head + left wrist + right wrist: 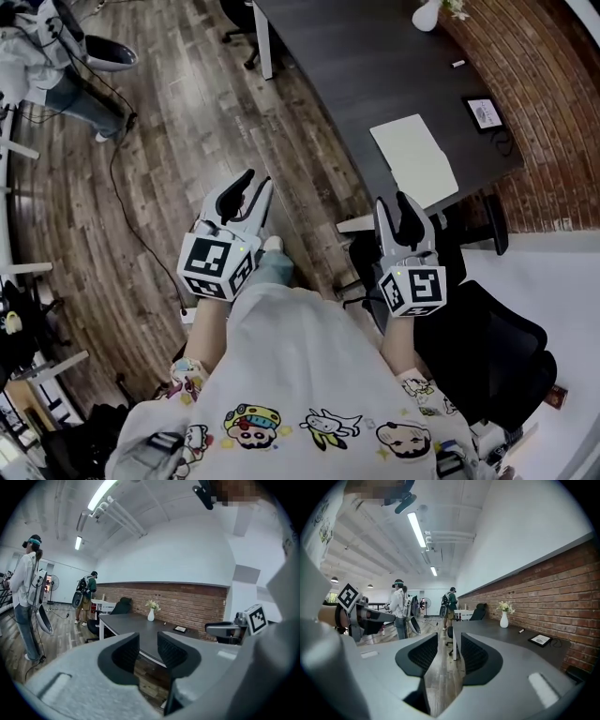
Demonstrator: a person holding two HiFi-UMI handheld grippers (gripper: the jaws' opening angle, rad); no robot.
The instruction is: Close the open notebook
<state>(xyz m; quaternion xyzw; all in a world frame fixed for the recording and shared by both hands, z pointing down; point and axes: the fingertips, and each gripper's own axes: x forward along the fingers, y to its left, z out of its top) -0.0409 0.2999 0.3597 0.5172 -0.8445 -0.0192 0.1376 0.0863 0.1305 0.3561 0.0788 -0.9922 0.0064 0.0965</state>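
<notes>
**Both grippers empty, notebook out on the table**

From the head view I see the dark table (356, 66) running up the frame beside the brick wall, its far end cut off at the top. The black chair (487, 347) sits at the lower right, partly hidden behind my right arm. The notebook (414, 159) lies near the table's closest edge, a pale rectangle. It looks open, though I can't make out a spine or crease from this height.

The left gripper (257, 178) hangs over the wooden floor, well apart from the table. Its jaws stand apart with nothing between them. The right gripper (392, 200) is just short of the table edge, near the notebook, jaws likewise parted and empty.

The vase (427, 13) is clipped by the top of the frame.
</notes>
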